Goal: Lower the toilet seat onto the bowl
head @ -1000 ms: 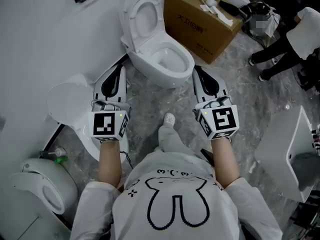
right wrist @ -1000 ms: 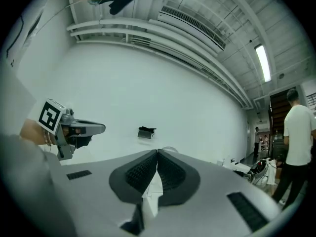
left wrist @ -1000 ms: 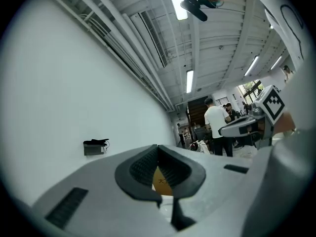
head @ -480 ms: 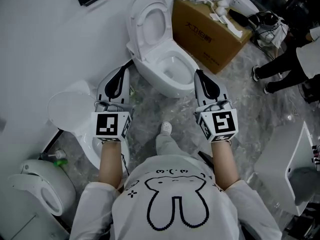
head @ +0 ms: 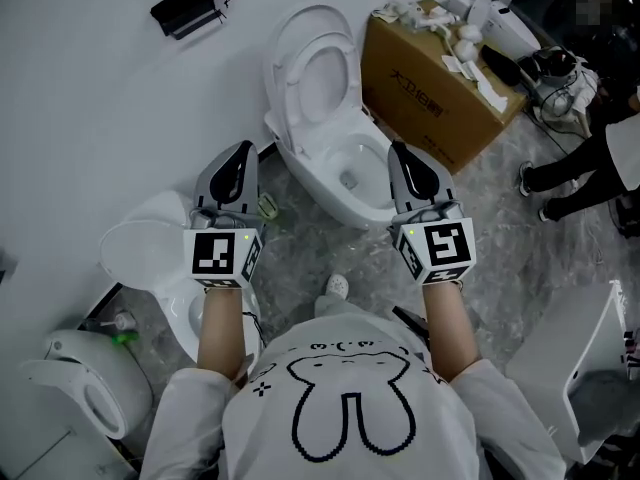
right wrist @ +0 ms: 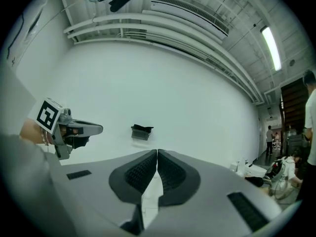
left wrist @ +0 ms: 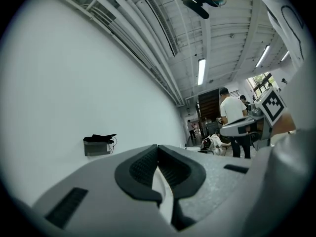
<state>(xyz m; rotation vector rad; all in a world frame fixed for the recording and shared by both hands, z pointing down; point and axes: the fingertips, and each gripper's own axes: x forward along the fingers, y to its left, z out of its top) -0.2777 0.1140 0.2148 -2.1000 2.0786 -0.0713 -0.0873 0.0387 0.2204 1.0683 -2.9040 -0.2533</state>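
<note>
A white toilet stands against the wall in the head view. Its seat is raised upright with the lid behind it, above the open bowl. My left gripper is shut and empty, its tip just left of the bowl's front. My right gripper is shut and empty too, its tip over the bowl's right rim. Neither touches the seat. In the left gripper view the pads meet with nothing between them; the right gripper view shows its pads closed the same way. Both gripper views look up at the wall and ceiling, so the toilet is hidden there.
A cardboard box with clutter on top stands right of the toilet. A black box is fixed to the wall. Other white fixtures lie at the left, lower left and right. A person's legs stand at far right.
I have stepped closer to the toilet: it sits lower and nearer in the head view, and both shut grippers now flank the bowl's front instead of hanging short of it.
</note>
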